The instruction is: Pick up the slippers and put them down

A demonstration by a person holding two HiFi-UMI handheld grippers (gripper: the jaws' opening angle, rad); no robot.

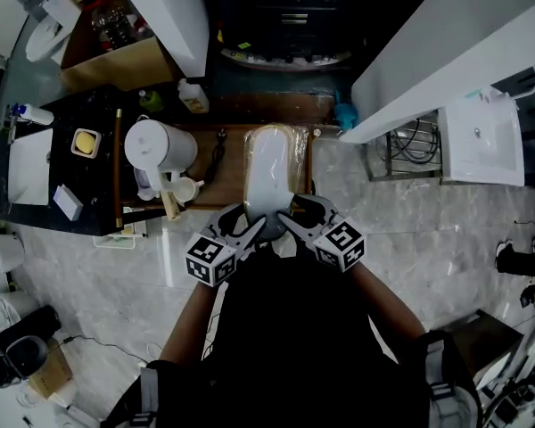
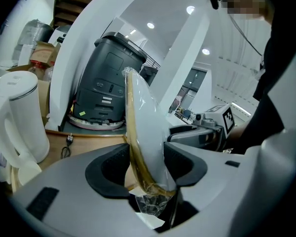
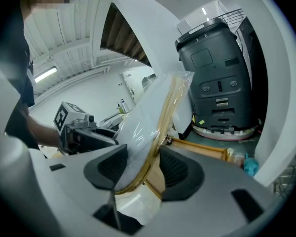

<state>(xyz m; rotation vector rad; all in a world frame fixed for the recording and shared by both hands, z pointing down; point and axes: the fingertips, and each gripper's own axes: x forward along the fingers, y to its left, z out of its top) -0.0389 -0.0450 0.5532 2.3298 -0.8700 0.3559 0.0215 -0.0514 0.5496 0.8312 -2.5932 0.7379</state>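
the wooden counter (image 1: 232,141) lies below the person, a flat brown board with a raised rim. past its far end stands a big dark grey machine (image 2: 108,83), hard-shelled and rounded. a white kettle (image 1: 159,150) of smooth plastic stands at the counter's left side. over the middle of the counter are the slippers (image 1: 271,172): a long, flat, round-ended white pair laid together, with a thin tan sole edge, sealed in glossy, crinkled clear film. the pack is tilted, its near end in the tools; whether its far end touches the wood i cannot tell. the left tool (image 1: 250,228) and the right tool (image 1: 292,223) are each clamped on that near end, black pads against either face. so the pick-up looks done; setting the pack down and letting go is what is left.
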